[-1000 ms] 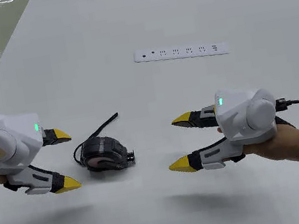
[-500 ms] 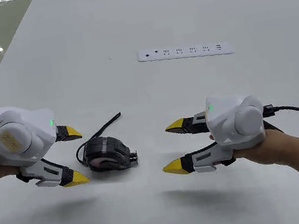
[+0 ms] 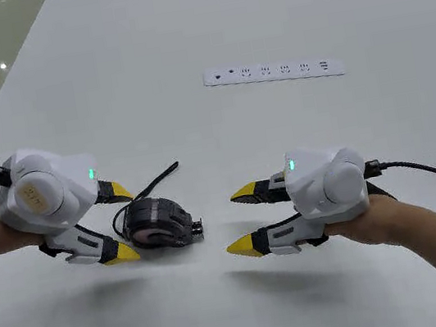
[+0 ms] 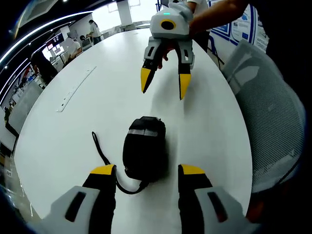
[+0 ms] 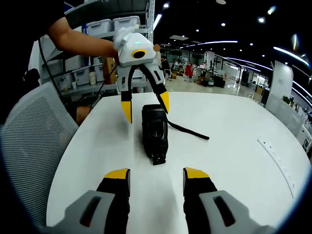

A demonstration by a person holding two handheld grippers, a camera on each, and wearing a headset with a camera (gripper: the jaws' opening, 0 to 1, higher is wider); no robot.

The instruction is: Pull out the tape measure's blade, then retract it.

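A black tape measure (image 3: 157, 222) with a black wrist strap (image 3: 159, 178) lies on the white table (image 3: 181, 36); its blade tip (image 3: 198, 229) faces right. My left gripper (image 3: 125, 220) is open, its yellow fingertips at the case's left end, one on each side. In the left gripper view the tape measure (image 4: 144, 147) sits just ahead of my left gripper (image 4: 148, 170). My right gripper (image 3: 244, 220) is open, a short way right of the blade tip. In the right gripper view the tape measure (image 5: 155, 130) lies ahead of my right gripper (image 5: 156, 173).
A white power strip (image 3: 273, 72) lies farther back on the table. The table's left edge (image 3: 18, 79) drops to a green floor. A grey mesh chair (image 4: 268, 102) stands beside the table. A black cable (image 3: 426, 170) trails from the right gripper.
The left gripper has moved right until its fingertips flank the tape measure's left end. The right gripper has moved left toward the blade tip. The tape measure stays put.
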